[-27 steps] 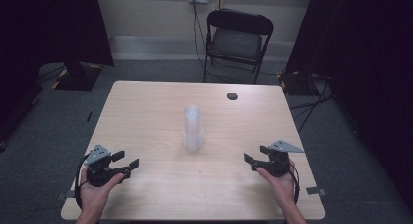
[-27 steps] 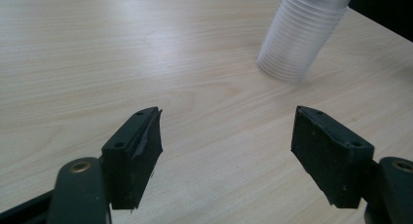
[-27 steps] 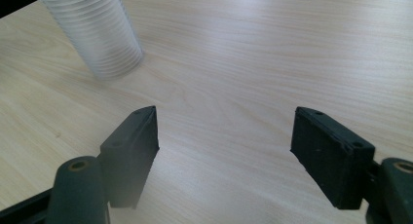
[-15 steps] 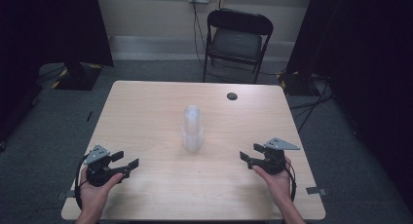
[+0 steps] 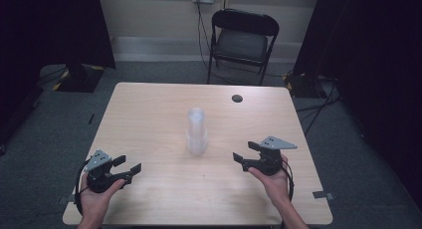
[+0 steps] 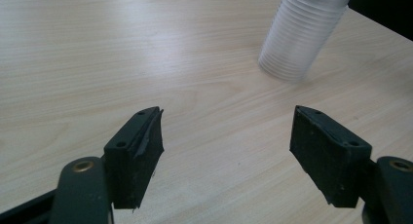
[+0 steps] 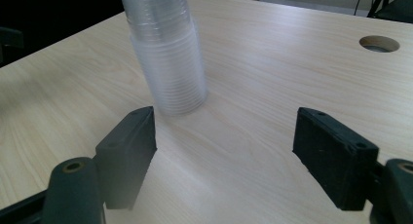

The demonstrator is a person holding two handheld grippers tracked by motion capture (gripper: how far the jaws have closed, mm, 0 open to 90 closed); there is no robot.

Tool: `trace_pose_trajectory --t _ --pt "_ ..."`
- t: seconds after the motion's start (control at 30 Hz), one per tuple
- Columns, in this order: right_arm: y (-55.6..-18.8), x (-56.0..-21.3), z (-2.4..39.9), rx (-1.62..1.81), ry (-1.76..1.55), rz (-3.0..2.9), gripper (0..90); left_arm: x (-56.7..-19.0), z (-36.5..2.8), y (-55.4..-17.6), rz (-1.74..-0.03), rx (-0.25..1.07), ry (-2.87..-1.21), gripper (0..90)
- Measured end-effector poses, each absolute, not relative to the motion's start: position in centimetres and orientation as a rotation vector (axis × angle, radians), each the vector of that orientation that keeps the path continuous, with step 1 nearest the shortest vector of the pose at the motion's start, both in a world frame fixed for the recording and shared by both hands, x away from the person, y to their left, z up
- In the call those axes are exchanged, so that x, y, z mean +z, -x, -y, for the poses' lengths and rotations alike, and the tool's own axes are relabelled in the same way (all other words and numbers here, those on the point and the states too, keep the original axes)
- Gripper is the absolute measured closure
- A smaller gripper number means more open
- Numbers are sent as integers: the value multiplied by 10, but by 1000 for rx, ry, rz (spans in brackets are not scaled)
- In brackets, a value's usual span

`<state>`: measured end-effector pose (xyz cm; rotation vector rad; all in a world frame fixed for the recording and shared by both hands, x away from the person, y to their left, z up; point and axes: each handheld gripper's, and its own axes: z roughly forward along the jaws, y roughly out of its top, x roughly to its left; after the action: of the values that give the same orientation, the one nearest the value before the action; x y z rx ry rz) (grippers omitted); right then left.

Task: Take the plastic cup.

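A tall stack of clear plastic cups (image 5: 196,132) stands mouth down in the middle of the wooden table (image 5: 149,104). My left gripper (image 5: 128,164) rests near the front left corner, open and empty, well apart from the stack. In the left gripper view its jaws (image 6: 226,136) stand wide, with the cup stack (image 6: 302,34) ahead to the right. My right gripper (image 5: 244,152) is open to the right of the stack, a short way off. The right gripper view has the stack (image 7: 168,53) just beyond the left of that gripper's (image 7: 224,136) two jaws, not touched.
A round cable hole (image 5: 237,98) sits in the table's far right part. A black folding chair (image 5: 241,40) stands behind the table. Dark curtains hang at both sides, and cables lie on the floor to the right.
My right gripper has slid left across the table toward the cup stack. The left gripper and the stack have stayed put.
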<state>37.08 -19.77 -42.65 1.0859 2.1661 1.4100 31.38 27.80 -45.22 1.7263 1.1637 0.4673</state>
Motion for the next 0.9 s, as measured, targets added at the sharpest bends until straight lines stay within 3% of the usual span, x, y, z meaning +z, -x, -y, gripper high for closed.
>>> trace_pose_trajectory --t 0.9 --pt "-404 -389 128 1518 -865 -2220 234 -454 -273 -316 -1153 474 -1748 260"
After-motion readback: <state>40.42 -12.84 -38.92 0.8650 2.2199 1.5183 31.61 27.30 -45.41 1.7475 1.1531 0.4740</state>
